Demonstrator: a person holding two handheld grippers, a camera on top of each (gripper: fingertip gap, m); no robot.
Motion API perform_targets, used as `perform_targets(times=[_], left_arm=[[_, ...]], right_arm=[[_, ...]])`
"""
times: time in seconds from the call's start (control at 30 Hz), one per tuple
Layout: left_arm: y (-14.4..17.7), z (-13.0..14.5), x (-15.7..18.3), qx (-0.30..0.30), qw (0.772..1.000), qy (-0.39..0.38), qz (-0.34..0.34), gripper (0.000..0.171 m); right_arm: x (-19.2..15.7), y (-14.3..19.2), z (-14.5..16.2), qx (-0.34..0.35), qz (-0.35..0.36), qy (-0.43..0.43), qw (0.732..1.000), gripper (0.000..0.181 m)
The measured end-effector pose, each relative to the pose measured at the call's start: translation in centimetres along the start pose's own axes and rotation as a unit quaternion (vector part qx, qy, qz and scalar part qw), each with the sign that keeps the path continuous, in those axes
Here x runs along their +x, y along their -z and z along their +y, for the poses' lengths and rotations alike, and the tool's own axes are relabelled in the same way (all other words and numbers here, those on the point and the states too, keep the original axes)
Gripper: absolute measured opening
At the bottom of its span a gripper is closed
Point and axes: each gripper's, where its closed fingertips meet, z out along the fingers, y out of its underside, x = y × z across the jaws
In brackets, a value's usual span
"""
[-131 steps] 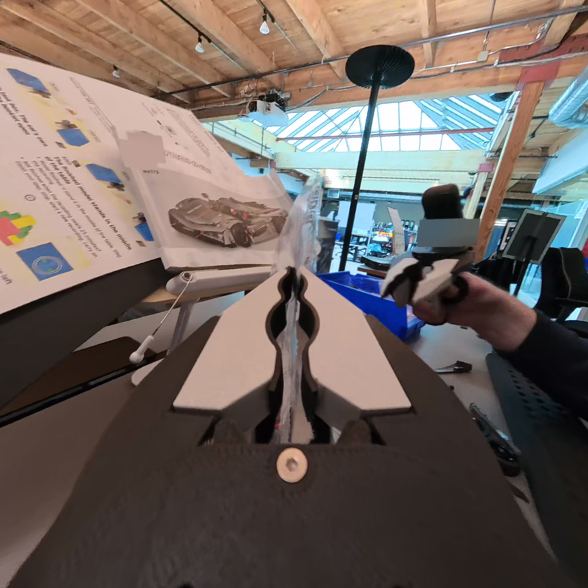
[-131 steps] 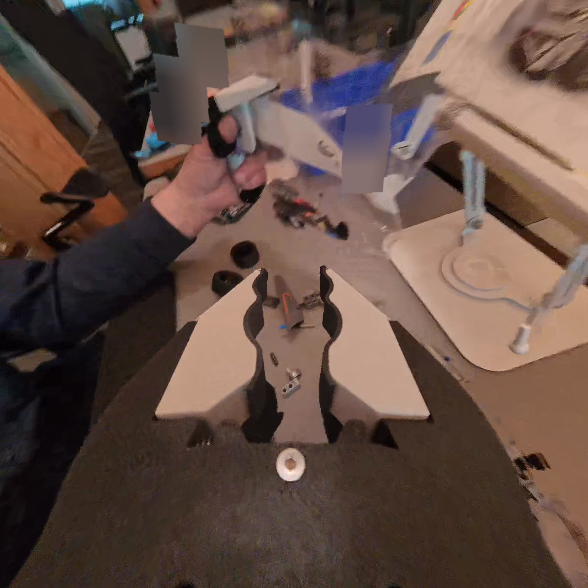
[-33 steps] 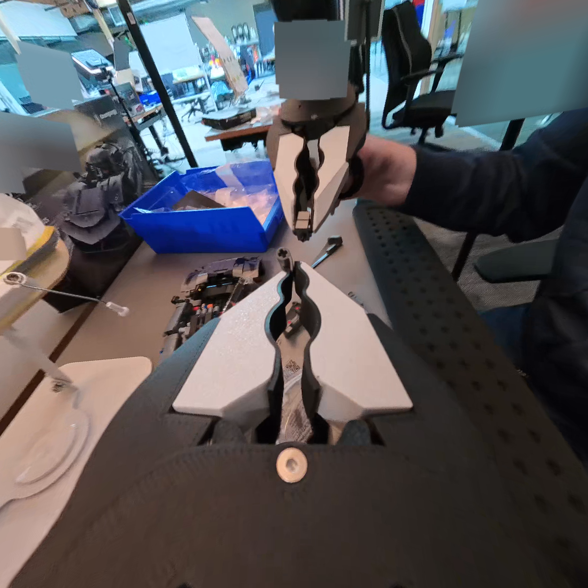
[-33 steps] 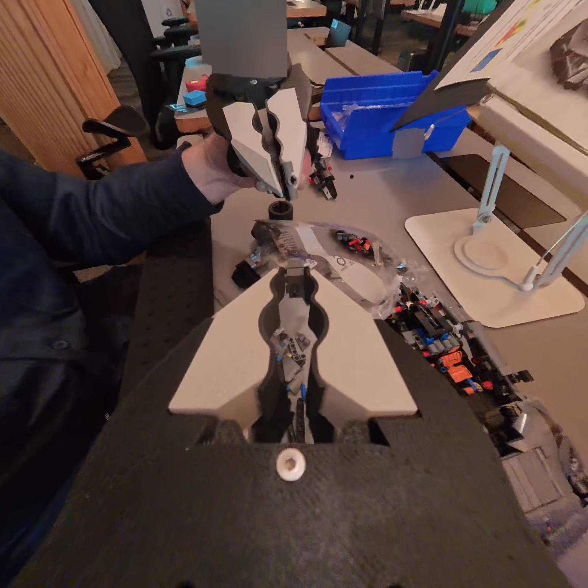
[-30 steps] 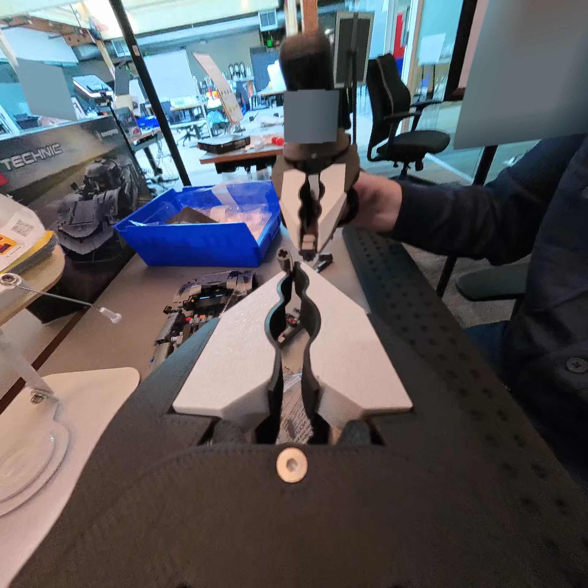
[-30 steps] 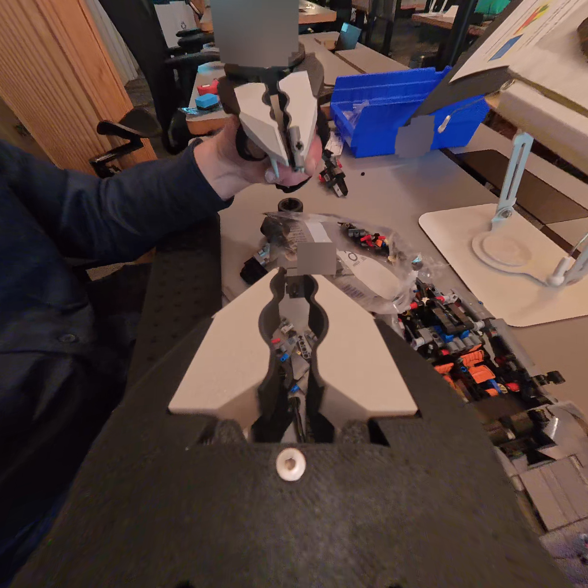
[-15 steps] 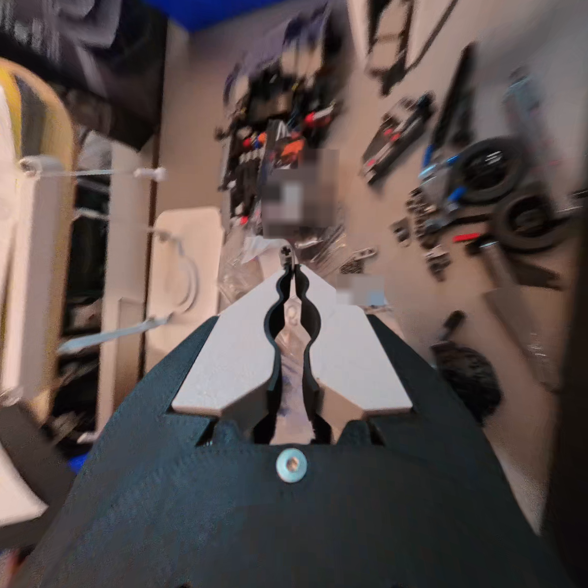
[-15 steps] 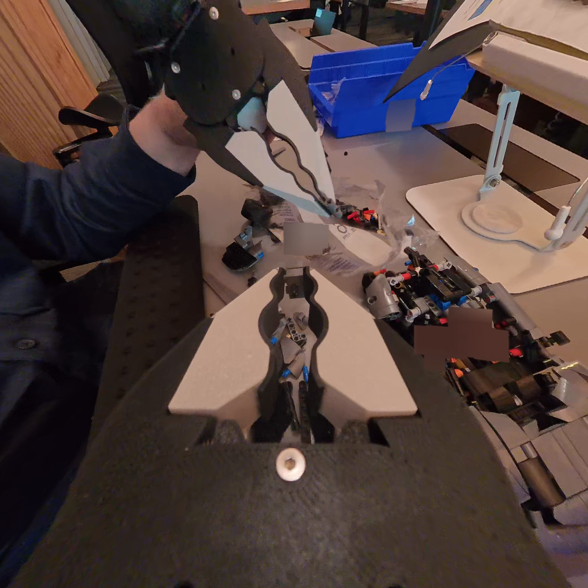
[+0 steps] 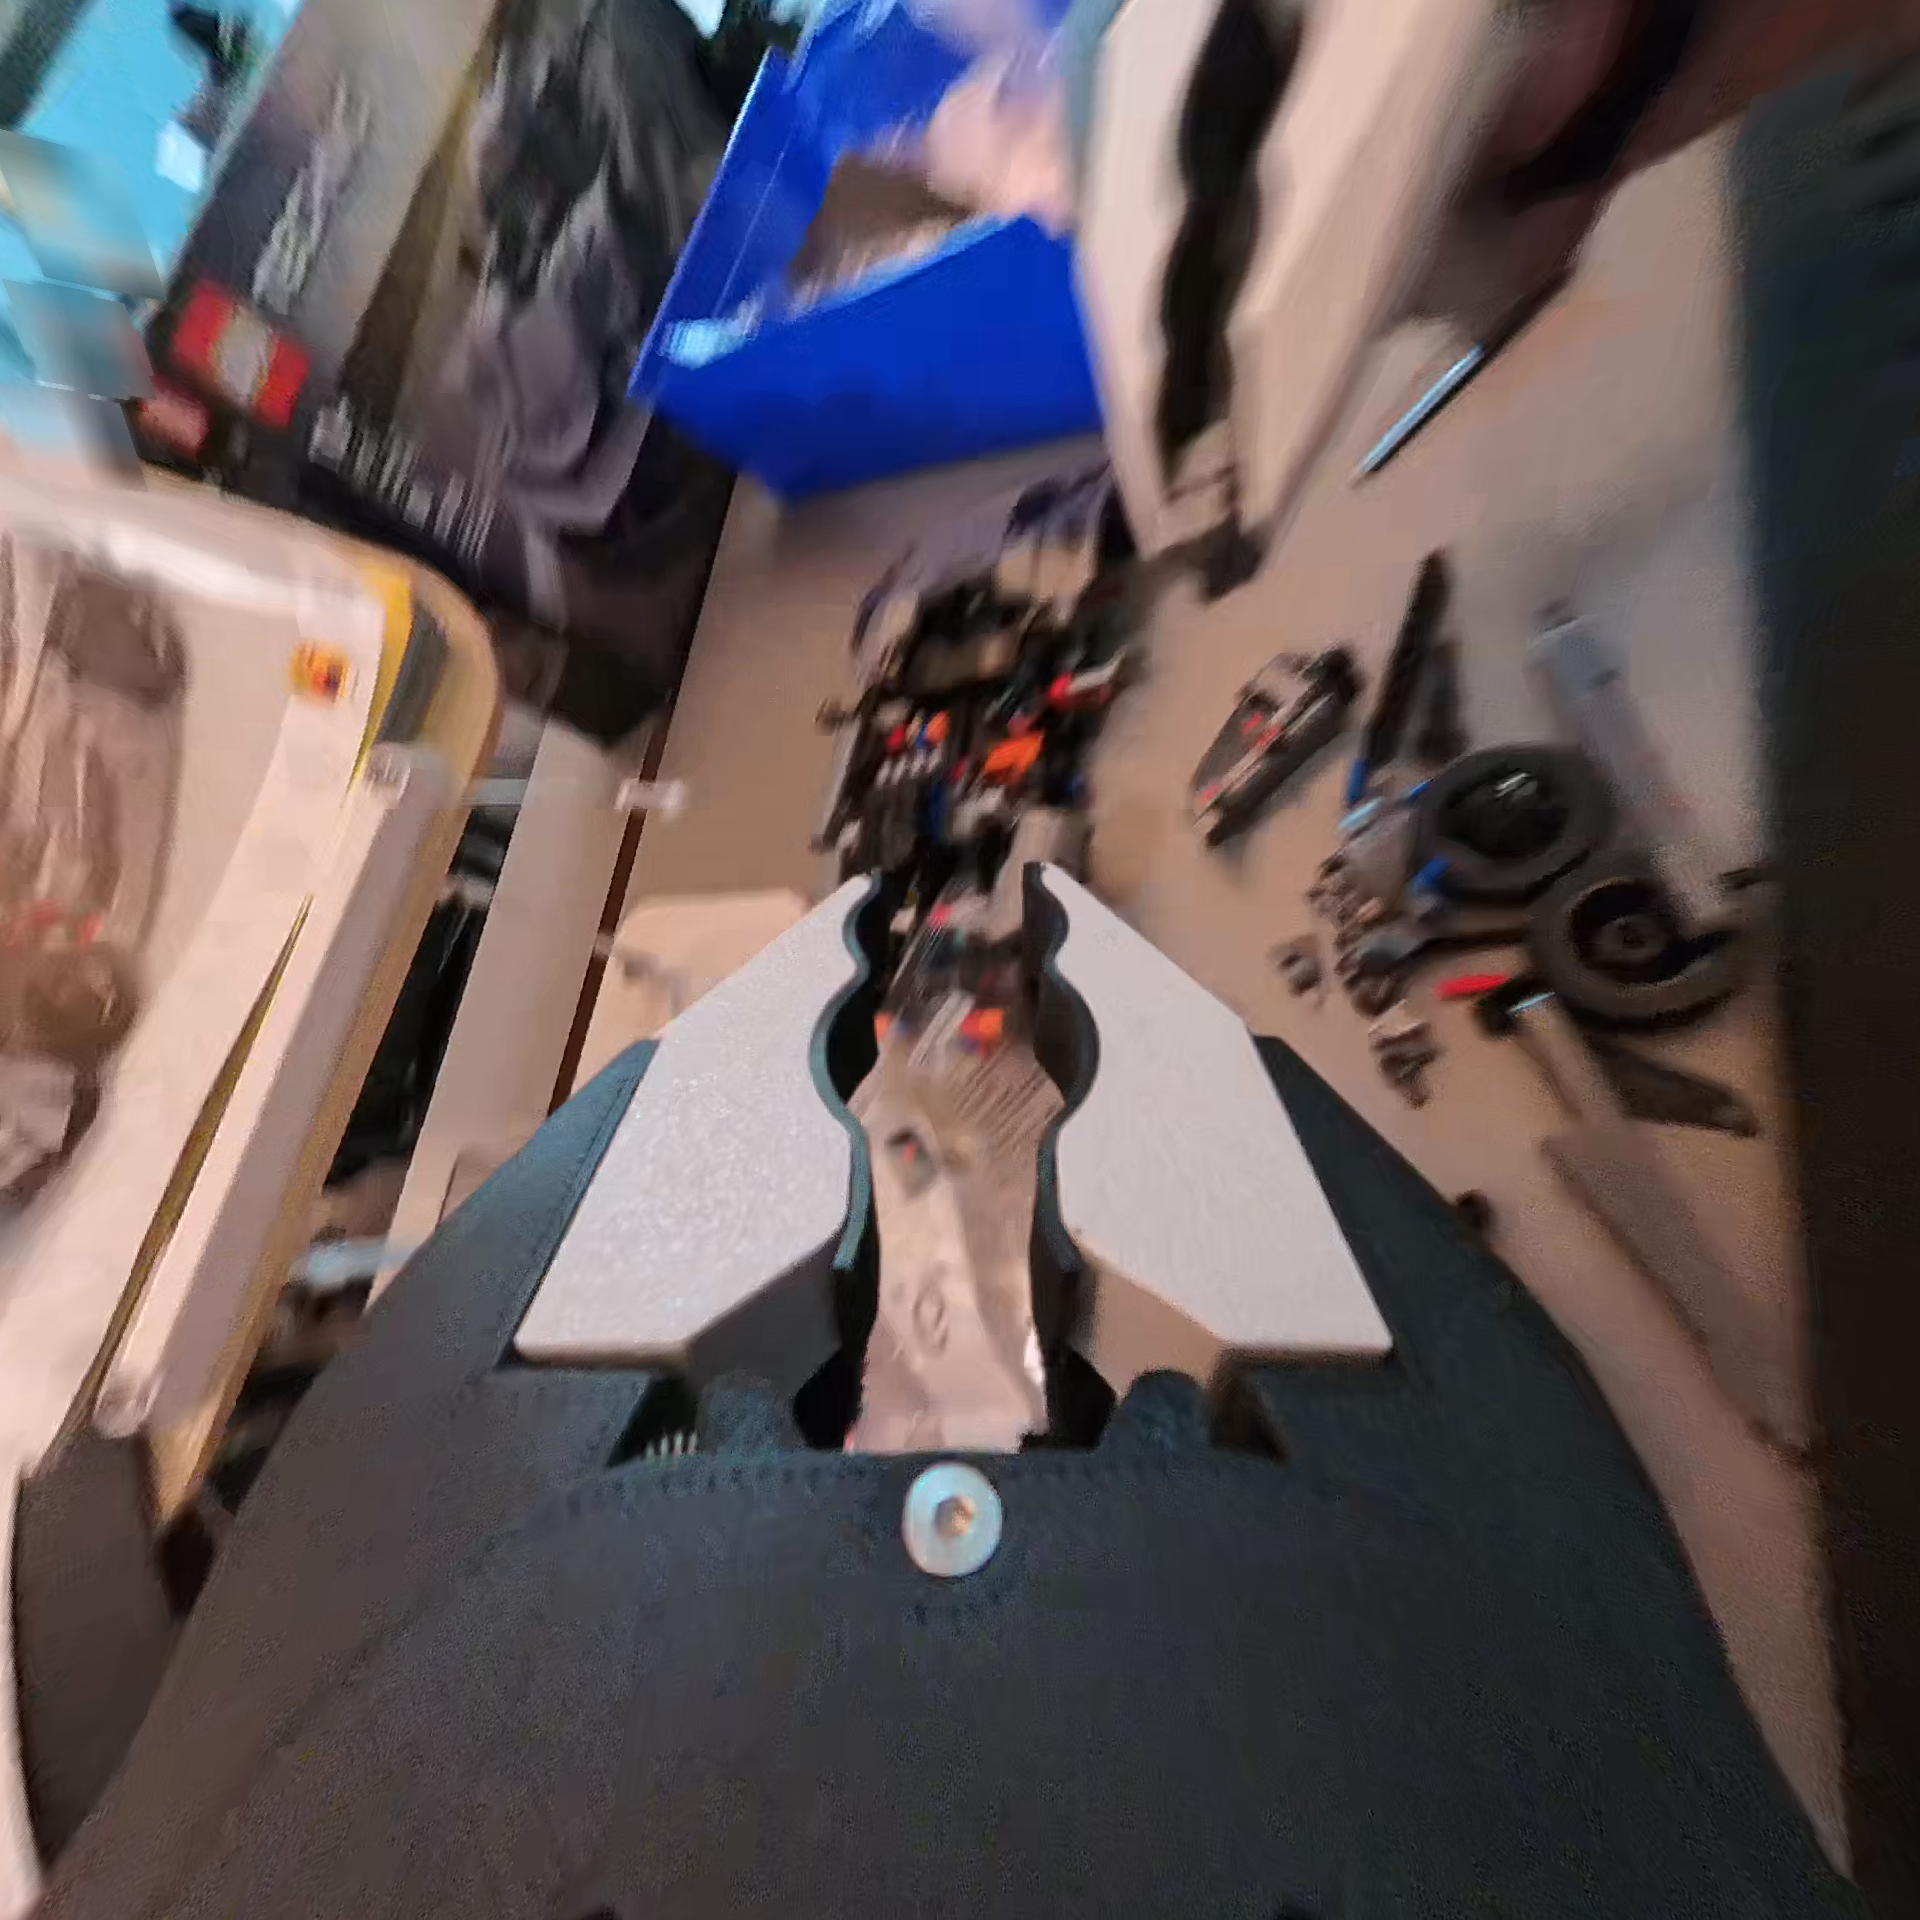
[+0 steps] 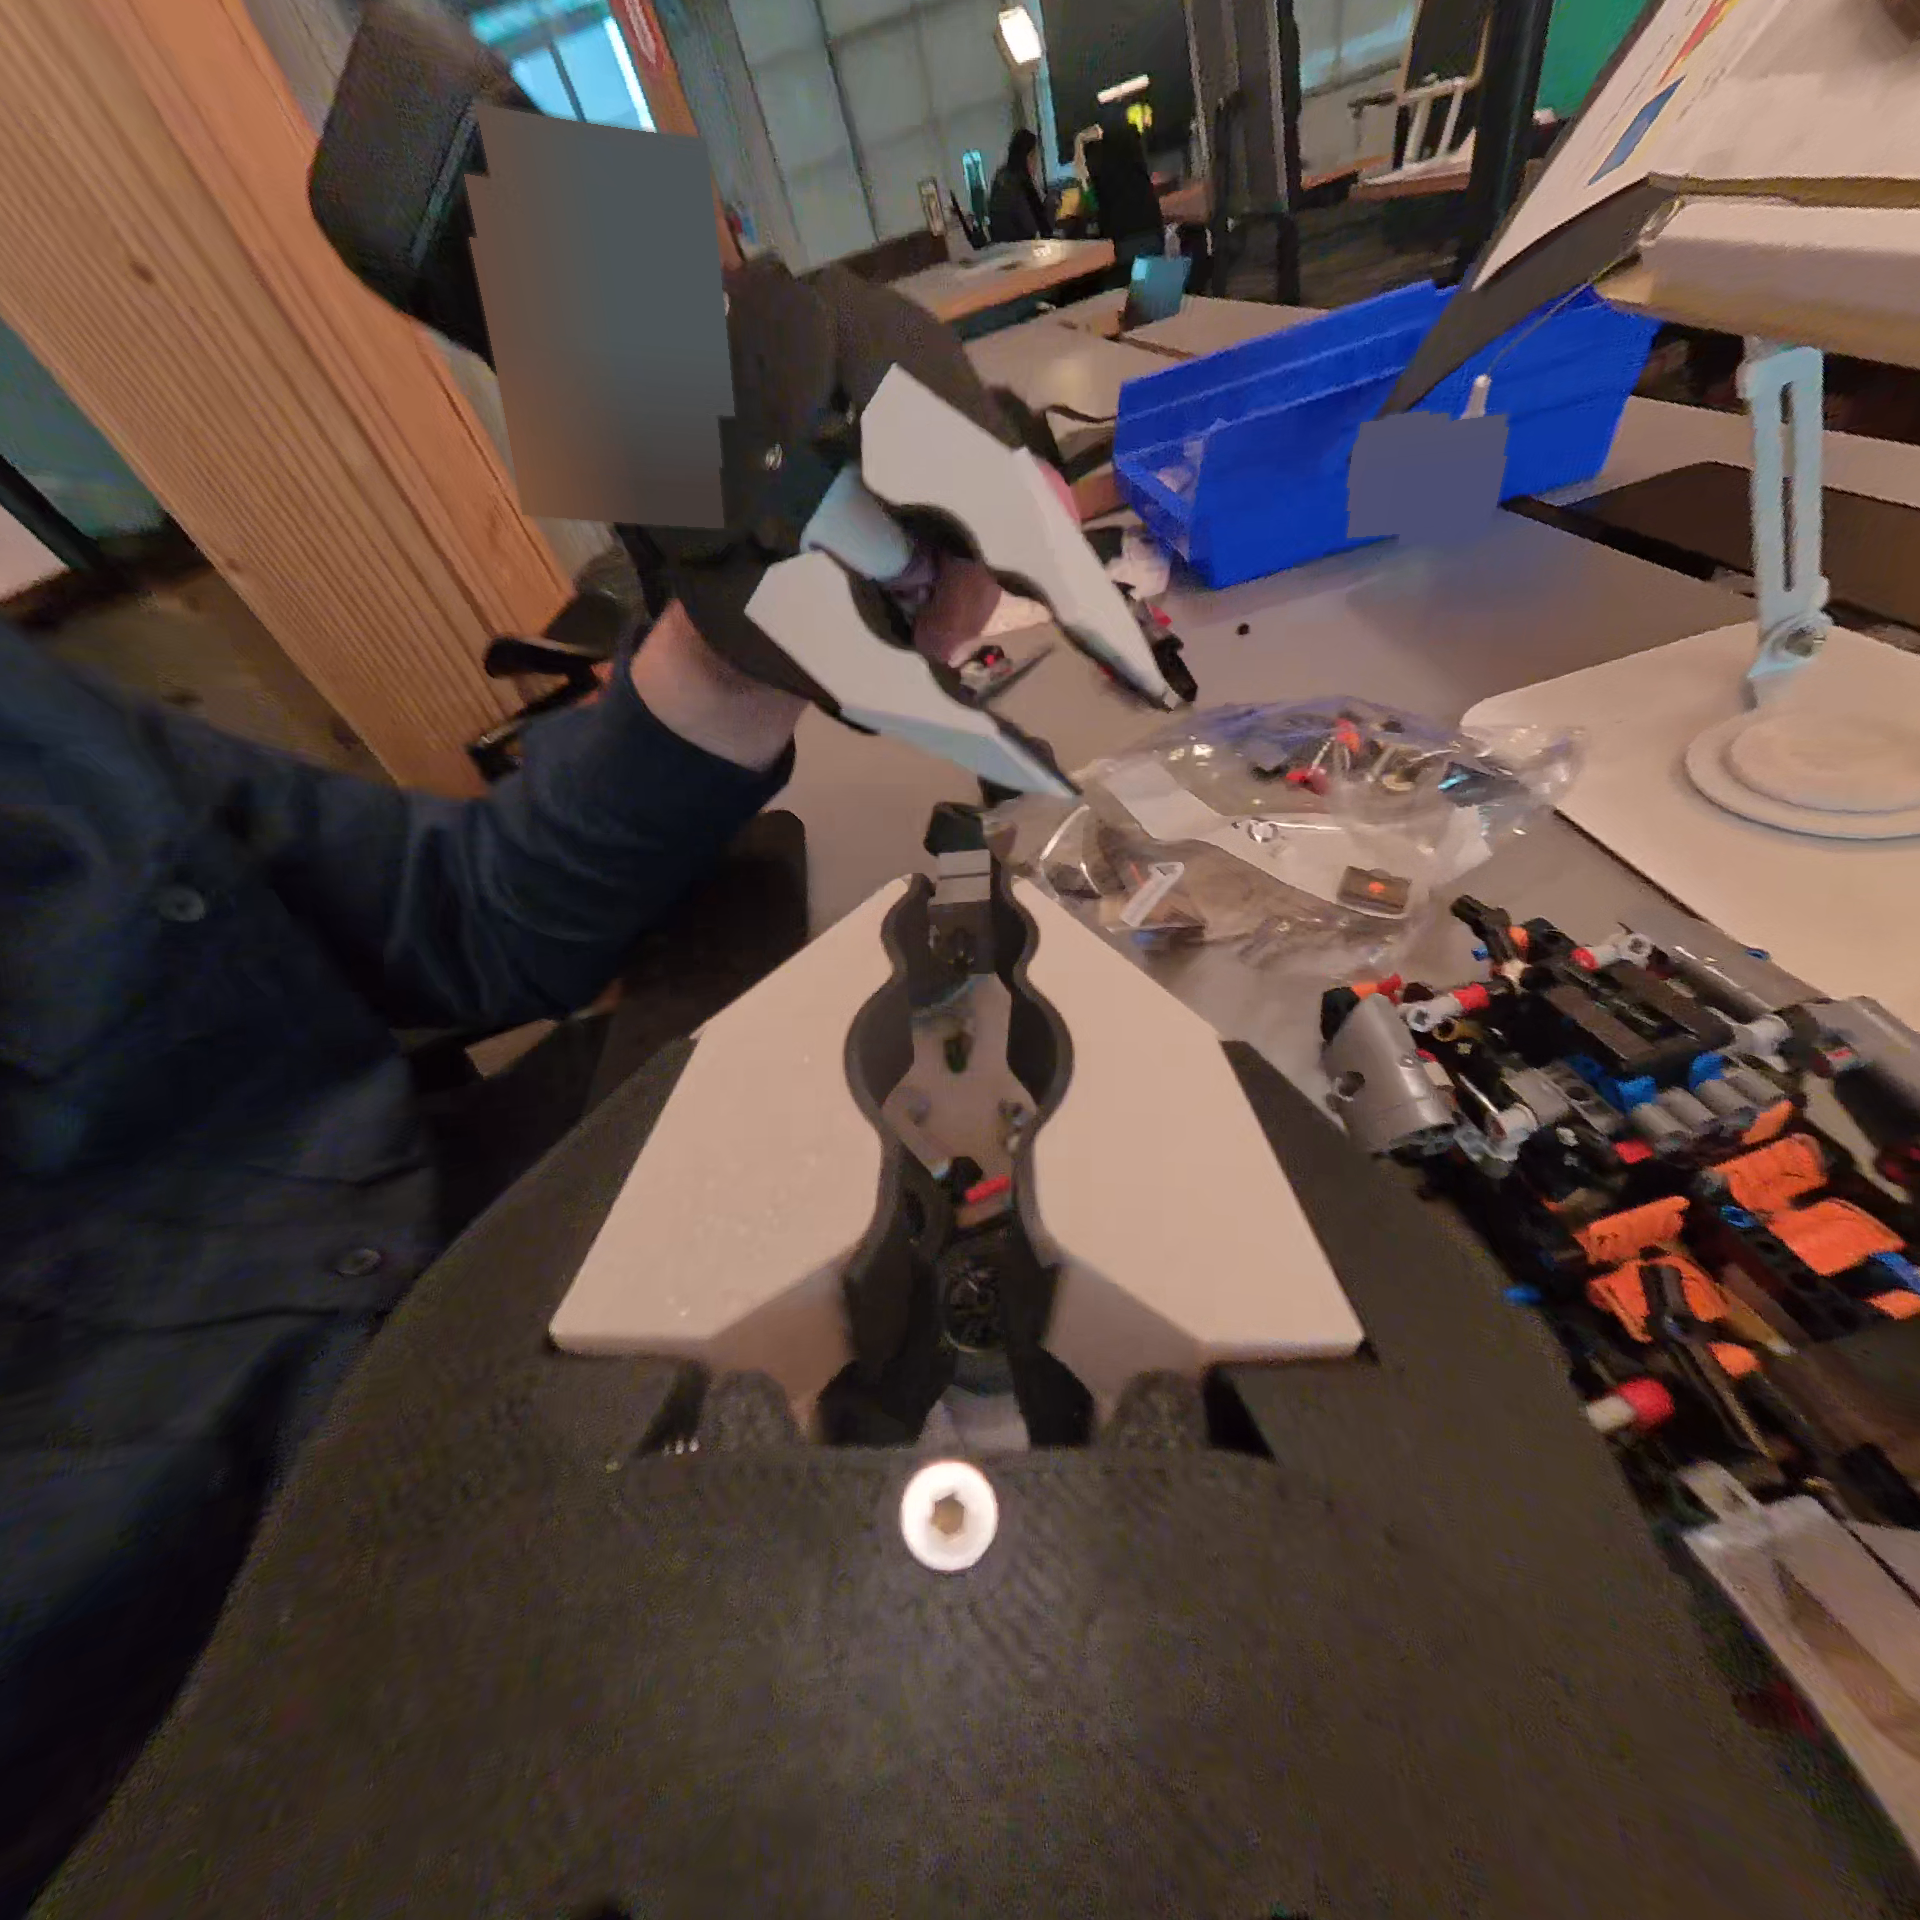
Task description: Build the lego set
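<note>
Progress: partly built car [image 10: 1621, 1122] lying on table [image 10: 1351, 623], chassis and orange seats in place; judged well short of finished, body and wheels not yet on.
Left to do: loose parts [image 9: 1382, 997] and two tyres [image 9: 1507, 821] scattered on the table; bag [image 10: 1299, 821] of pieces unemptied.
Left gripper [image 10: 1122, 738]: spread wide, empty, tips just above the bag's near end.
Right gripper [image 10: 961, 894]: narrow, pinching a small dark piece [image 10: 958, 868] at the tips.
Piece to car: apart, car lying right of the tips.
Bag to car: just behind it.
Left view: blurred, detail unclear.
</note>
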Motion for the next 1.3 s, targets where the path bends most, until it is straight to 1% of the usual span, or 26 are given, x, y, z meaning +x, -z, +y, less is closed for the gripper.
perform_targets(times=[0.07, 0.1, 0.17, 0.23, 0.27, 0.33, 0.47, 0.53, 0.57, 0.63, 0.77, 0.83, 0.9, 1.07, 1.13, 1.17, 1.2, 1.23, 1.27, 1.3], left_arm=[[0.1, -2.7, 1.5, 0.054, 0.998, -0.026, 0.018, 0.023], [0.0, -3.8, 2.3, 0.072, 0.996, -0.040, 0.024, 0.027], [-0.2, -5.2, 3.2, 0.089, 0.993, -0.075, 0.013, 0.030], [-0.6, -5.7, 3.7, 0.088, 0.991, -0.100, -0.001, 0.033], [-0.8, -6.1, 3.8, 0.093, 0.989, -0.114, -0.014, 0.030], [-1.0, -6.2, 3.4, 0.088, 0.988, -0.124, -0.040, 0.018], [-0.7, -6.3, 3.3, 0.094, 0.985, -0.134, -0.049, 0.015], [-0.3, -6.7, 3.0, 0.104, 0.983, -0.137, -0.059, 0.014], [-0.2, -6.7, 2.9, 0.106, 0.984, -0.130, -0.059, 0.014], [0.0, -6.8, 2.7, 0.113, 0.983, -0.131, -0.064, 0.014], [0.3, -7.0, 2.8, 0.120, 0.982, -0.130, -0.059, 0.014], [0.3, -6.9, 2.6, 0.116, 0.981, -0.137, -0.067, 0.014], [0.6, -6.8, 2.8, 0.114, 0.983, -0.131, -0.051, 0.014], [1.8, -7.5, 3.0, 0.143, 0.983, -0.107, -0.030, 0.014], [2.2, -7.2, 2.7, 0.141, 0.984, -0.104, -0.030, 0.014], [2.8, -6.6, 1.8, 0.133, 0.987, -0.087, -0.037, 0.013], [4.1, -6.2, 0.6, 0.149, 0.986, -0.061, -0.045, 0.014], [5.6, -6.2, -0.2, 0.182, 0.982, -0.034, -0.039, 0.013], [6.1, -6.3, -0.4, 0.190, 0.981, -0.024, -0.025, 0.013], [5.5, -6.1, -0.1, 0.172, 0.984, -0.029, -0.014, 0.014]], right_arm=[[-0.2, 0.0, -0.7, 0.027, -0.035, -0.046, 0.998, 0.010], [-0.4, -0.1, -1.0, 0.038, -0.053, -0.069, 0.995, 0.009], [-0.5, -0.1, -1.3, 0.051, -0.082, -0.105, 0.990, 0.010], [-0.7, -0.3, -1.3, 0.052, -0.102, -0.125, 0.985, 0.009], [-0.8, -0.4, -1.3, 0.051, -0.106, -0.133, 0.984, 0.009], [-0.8, -0.5, -1.1, 0.046, -0.115, -0.150, 0.981, 0.010], [-1.0, -0.5, -1.3, 0.052, -0.128, -0.170, 0.976, 0.009], [-0.9, -0.3, -1.5, 0.058, -0.130, -0.174, 0.974, 0.018], [-1.0, -0.1, -1.6, 0.062, -0.134, -0.172, 0.974, 0.017], [-1.4, 0.0, -1.8, 0.065, -0.141, -0.159, 0.975, 0.009], [-1.6, -0.1, -2.0, 0.054, -0.128, -0.131, 0.982, 0.009], [-1.6, -0.2, -2.1, 0.050, -0.117, -0.114, 0.985, 0.009], [-1.8, -0.3, -2.1, 0.045, -0.114, -0.107, 0.987, 0.009], [-3.1, -0.3, -2.7, 0.053, -0.115, -0.086, 0.988, 0.009], [-2.6, 0.9, -3.1, 0.064, -0.093, -0.079, 0.990, 0.009], [-1.8, 2.7, -3.8, 0.086, -0.073, -0.076, 0.991, 0.008], [-0.9, 4.5, -3.9, 0.093, -0.044, -0.067, 0.992, 0.008], [-0.5, 5.4, -3.4, 0.069, -0.019, -0.051, 0.996, 0.008], [-0.4, 5.3, -2.8, 0.044, -0.008, -0.042, 0.998, 0.009], [-0.4, 4.9, -2.6, 0.030, -0.001, -0.041, 0.999, 0.009]])
